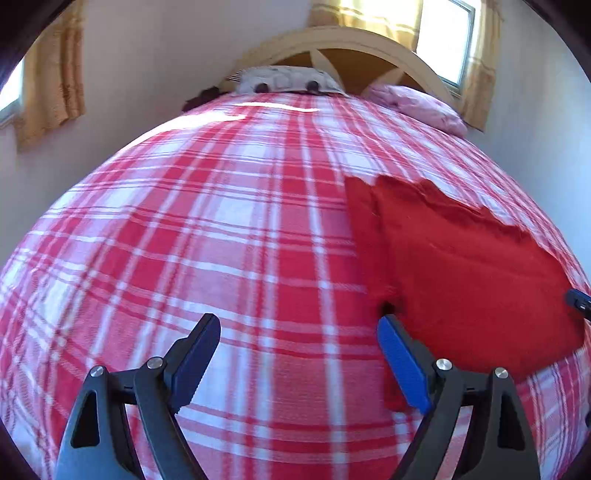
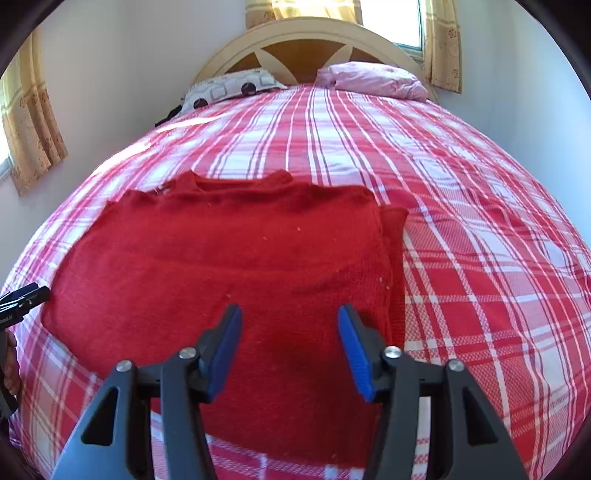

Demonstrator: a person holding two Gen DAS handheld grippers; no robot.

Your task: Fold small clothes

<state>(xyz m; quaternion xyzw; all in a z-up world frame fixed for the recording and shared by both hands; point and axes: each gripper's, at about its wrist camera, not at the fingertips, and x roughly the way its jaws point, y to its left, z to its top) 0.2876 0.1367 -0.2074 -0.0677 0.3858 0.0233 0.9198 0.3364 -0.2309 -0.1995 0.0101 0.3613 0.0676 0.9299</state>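
Note:
A red knit sweater (image 2: pixel 229 266) lies flat on the plaid bed, sleeves folded in, a narrow folded strip along its right edge. It also shows in the left wrist view (image 1: pixel 469 273), to the right. My right gripper (image 2: pixel 290 332) is open and empty, just above the sweater's near part. My left gripper (image 1: pixel 299 343) is open and empty over bare bedspread, its right fingertip (image 1: pixel 388 325) at the sweater's left edge. The left gripper's tip shows at the left edge of the right wrist view (image 2: pixel 26 295).
The bed has a red and white plaid cover (image 1: pixel 221 240). A patterned pillow (image 2: pixel 229 86) and a pink pillow (image 2: pixel 373 79) lie by the curved headboard (image 2: pixel 306 33). Walls close in on both sides; curtained windows stand left and behind.

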